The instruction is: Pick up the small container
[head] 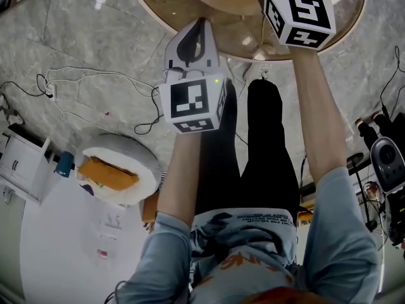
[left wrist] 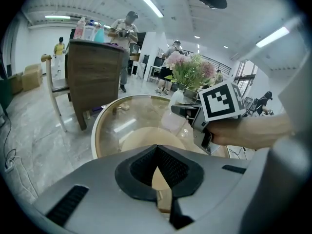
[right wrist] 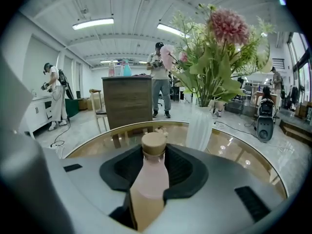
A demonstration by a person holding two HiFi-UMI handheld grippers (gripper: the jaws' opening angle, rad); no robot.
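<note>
A small pale pink bottle (right wrist: 149,182) with a tan cap (right wrist: 154,143) stands upright on the round glass table (right wrist: 92,143). In the right gripper view it sits between the jaws of my right gripper (right wrist: 155,162); they stand wide, closely flanking its body without squeezing it. The left gripper view shows the same bottle (left wrist: 170,122) at the tip of the right gripper (left wrist: 187,112). My left gripper (left wrist: 157,152) hovers over the table's near edge, shut, with its tips touching and nothing held. In the head view it (head: 202,25) is at centre left, and the right one's marker cube (head: 299,12) at the top.
A white vase of pink flowers (right wrist: 201,126) stands on the table just behind and right of the bottle. A wooden cabinet (left wrist: 95,74) and several people are beyond. Cables (head: 95,84) lie on the floor; a white side table (head: 57,239) carries a white bundle (head: 120,170).
</note>
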